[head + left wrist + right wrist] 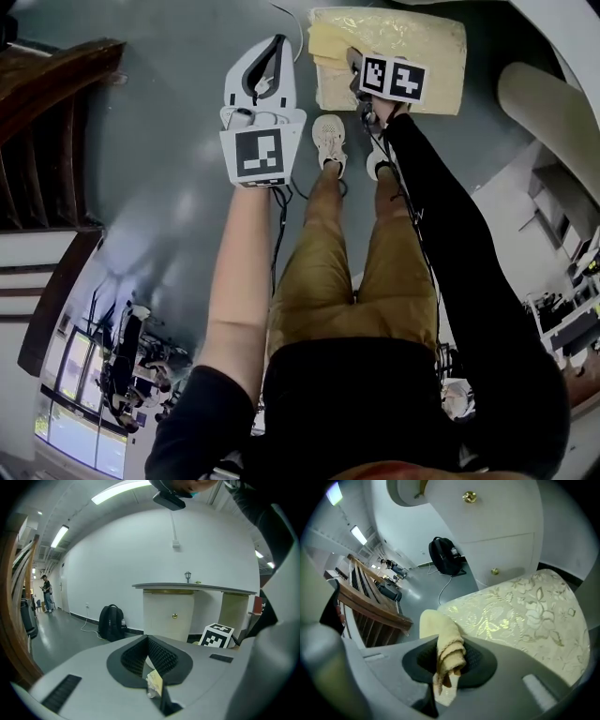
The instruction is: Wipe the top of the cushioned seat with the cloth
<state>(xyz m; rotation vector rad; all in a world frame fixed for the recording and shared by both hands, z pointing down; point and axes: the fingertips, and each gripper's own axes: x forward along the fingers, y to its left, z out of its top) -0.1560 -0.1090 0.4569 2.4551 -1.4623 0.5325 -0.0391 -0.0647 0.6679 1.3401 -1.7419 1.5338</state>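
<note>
**Inspector:** State of the right gripper (451,660)?

**Assessor:** Its jaws are clamped on a bunched fold of the yellow cloth (449,641). More cloth runs forward past the tips, and a tail hangs back towards the camera. The hold looks firm.

**Inspector:** And the left gripper (151,663)?

**Assessor:** It is closed. A pale scrap (154,684) sits in the pinch, and I cannot tell what it is. The gripper is held up off the seat, facing a wall and a black backpack (111,623), and it takes no part in the work.

**Inspector:** Where is the work surface?

**Assessor:** The cushioned seat (525,606), in gold floral brocade, lies directly ahead of the right jaws. In the head view the cloth covers the seat's left end, just beyond the person's shoes (328,141). Most of the top lies bare to the right.

**Inspector:** What do you recommend for this step?

**Assessor:** In my judgement, the free cloth should be pressed flat so that fabric and not the jaw tips meets the brocade. Draw it in straight overlapping passes across to the far end. Use light pressure, because a raised weave may snag. Watch that the cloth does not slide off the edge towards the floor (417,585).
</note>
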